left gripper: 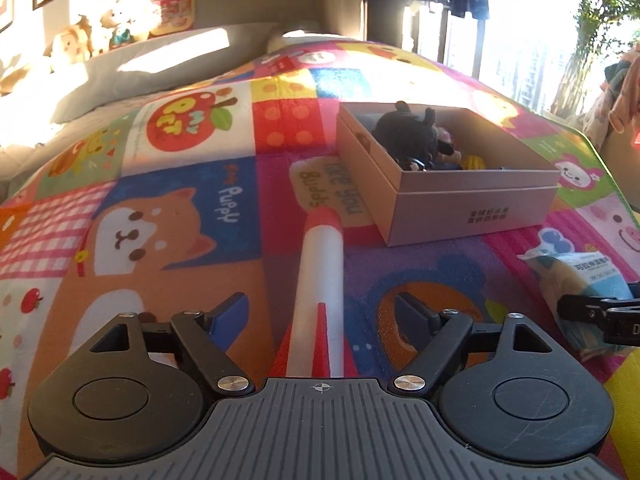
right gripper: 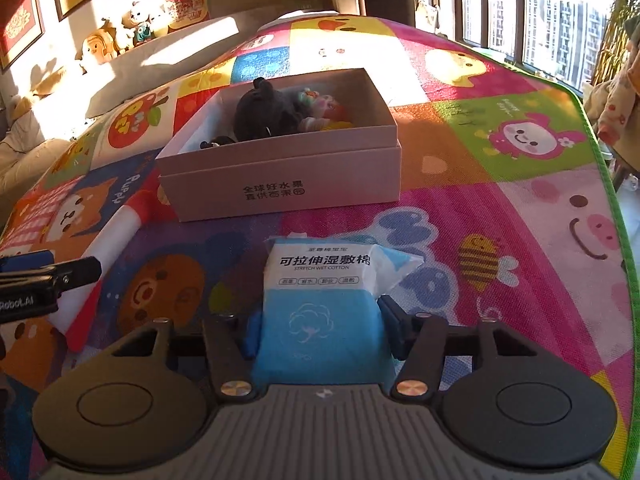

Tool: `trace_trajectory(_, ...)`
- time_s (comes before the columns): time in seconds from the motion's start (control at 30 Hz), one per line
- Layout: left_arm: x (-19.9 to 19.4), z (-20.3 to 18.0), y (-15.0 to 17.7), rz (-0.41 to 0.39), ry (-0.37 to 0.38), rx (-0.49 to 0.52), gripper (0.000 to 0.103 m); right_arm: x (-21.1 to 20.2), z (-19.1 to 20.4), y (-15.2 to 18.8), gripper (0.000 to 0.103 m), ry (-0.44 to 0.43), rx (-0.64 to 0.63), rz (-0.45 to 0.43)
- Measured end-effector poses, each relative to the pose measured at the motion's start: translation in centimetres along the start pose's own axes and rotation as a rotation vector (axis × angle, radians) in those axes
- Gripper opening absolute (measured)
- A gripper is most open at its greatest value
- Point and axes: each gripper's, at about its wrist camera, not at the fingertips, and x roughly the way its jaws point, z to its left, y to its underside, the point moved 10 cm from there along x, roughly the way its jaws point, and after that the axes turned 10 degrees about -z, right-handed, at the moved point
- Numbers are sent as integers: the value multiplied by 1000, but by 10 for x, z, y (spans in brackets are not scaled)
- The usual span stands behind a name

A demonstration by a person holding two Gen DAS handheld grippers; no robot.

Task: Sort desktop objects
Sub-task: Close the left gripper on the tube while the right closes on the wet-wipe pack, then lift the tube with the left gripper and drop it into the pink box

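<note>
Partly done, judging by the box point(right gripper: 280, 184): it sits open on the patterned mat point(right gripper: 500, 216) and already holds a dark plush toy point(right gripper: 264, 114) plus a few small colourful items point(right gripper: 324, 110) too jumbled to name. Two things are left outside it, as far as the views show: the cotton-pad pack point(right gripper: 320, 304) and the red-and-white toy rocket point(left gripper: 322, 280).

Right gripper point(right gripper: 320, 330) has its blue pads on both sides of the pack's lower end, touching or nearly so; looks clenched on it, though the left pad is partly hidden by the wrapper. Pack lies flat on the mat, near the box's front wall, not lifted as far as can be told.

Left gripper point(left gripper: 320, 312) is spread wide, fingers point(left gripper: 228, 312) well apart, straddling the rocket without touching it. Rocket lies on the mat, its red nose pointing toward the box's near left corner, just beside it.

Likely remaining: carry pack into box, then grip and move rocket.

Obstacles: box's near wall must be cleared on the way in; plush toy fills the left-middle of the box, free room looks to be on the right. Both grippers are close together, so they could bump. Plush toys point(right gripper: 120, 36) on the far ledge are out of the way.
</note>
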Motion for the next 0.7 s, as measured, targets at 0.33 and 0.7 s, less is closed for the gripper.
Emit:
trace_trajectory(0.33, 7, -10, 14, 43, 32, 61, 38, -13, -5, 4, 57, -25, -73, -1)
trace_trajectory(0.7, -59, -18, -25, -88, 121, 48, 32, -58, -5, -25, 56, -87, -135, -117)
